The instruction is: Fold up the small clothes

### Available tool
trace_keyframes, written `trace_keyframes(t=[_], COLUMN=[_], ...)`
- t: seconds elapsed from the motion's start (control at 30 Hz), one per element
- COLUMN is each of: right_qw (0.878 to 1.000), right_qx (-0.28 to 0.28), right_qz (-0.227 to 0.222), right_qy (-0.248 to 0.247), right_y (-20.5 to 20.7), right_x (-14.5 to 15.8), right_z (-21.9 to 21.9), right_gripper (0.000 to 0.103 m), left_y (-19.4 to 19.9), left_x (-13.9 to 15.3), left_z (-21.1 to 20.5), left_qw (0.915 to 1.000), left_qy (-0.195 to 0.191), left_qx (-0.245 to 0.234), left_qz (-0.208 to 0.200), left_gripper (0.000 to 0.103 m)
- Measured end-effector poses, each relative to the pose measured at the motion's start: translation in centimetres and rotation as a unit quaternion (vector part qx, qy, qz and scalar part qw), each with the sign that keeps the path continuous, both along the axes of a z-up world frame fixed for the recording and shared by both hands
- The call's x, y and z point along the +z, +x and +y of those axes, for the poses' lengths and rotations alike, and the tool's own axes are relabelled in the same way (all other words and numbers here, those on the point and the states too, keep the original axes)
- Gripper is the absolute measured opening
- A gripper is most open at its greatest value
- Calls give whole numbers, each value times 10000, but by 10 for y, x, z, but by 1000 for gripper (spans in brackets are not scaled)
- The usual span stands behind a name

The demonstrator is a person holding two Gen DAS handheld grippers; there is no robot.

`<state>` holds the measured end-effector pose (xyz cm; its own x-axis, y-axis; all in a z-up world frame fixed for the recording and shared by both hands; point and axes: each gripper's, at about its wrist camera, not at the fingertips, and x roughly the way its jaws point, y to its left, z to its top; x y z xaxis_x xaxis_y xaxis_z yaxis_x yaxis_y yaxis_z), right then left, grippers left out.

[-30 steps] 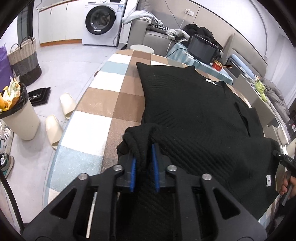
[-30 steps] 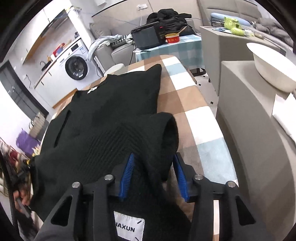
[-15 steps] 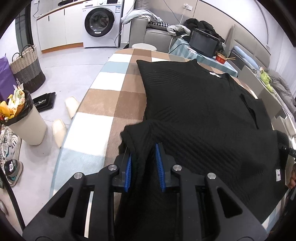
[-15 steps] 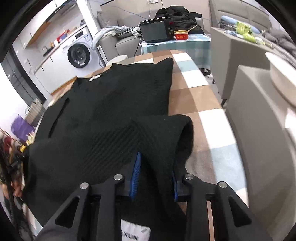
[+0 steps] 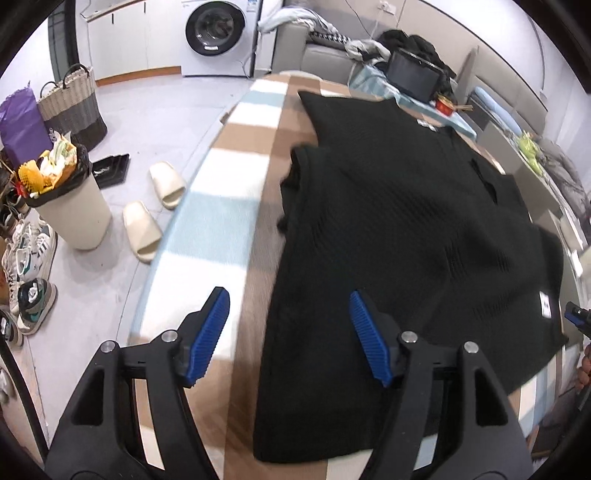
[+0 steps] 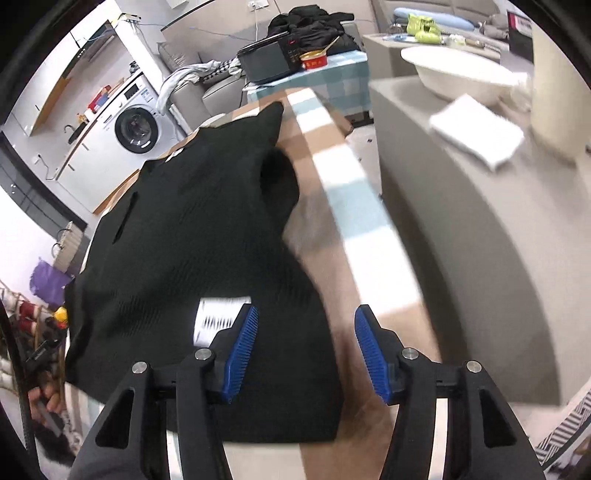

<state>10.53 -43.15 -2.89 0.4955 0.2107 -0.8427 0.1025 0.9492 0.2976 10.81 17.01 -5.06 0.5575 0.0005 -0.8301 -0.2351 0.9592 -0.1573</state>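
Your left hand-held gripper [image 5: 290,334] and right hand-held gripper [image 6: 304,349] are both released, grasping nothing. The black ribbed knit sweater [image 5: 406,229] lies folded ahead of them on the checked surface [image 5: 240,155].

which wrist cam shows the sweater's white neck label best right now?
Left wrist. There the white neck label sits sharp at the far collar of the black sweater on the checked table. In the right wrist view the same label is only a small sliver at the garment's far edge.

Washing machine [image 5: 216,31], slippers [image 5: 153,218], bin [image 5: 70,206].
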Motion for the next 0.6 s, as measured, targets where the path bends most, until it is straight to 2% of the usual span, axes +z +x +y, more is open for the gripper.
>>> trace_keyframes(t=[0.1,0.23,0.5,0.53,0.6], right_qw=[9998,9998,9971,9963,9957], right_qx=[22,117,105,129,198], right_qz=[177,148,369,392,430], right_qy=[65,-17,-657,-752,-792], right_y=[-12,-25,-36,-37,-38], right_x=[-7,-8,-11,-12,-14], right_z=[3,15,27,28,30], right_gripper=[56,56,56,54,41], left_y=[-12,-20,-27,-29,-30], left_x=[1,2,0,-1,-3], left_z=[-6,-14,-25,-25,-23], left_qw=[10000,9999,9995,9994,9994], left_qy=[0,-19,141,153,160], left_qx=[-46,-105,-208,-224,-202], left_qz=[12,23,188,195,213], left_gripper=[65,65,65,65,65])
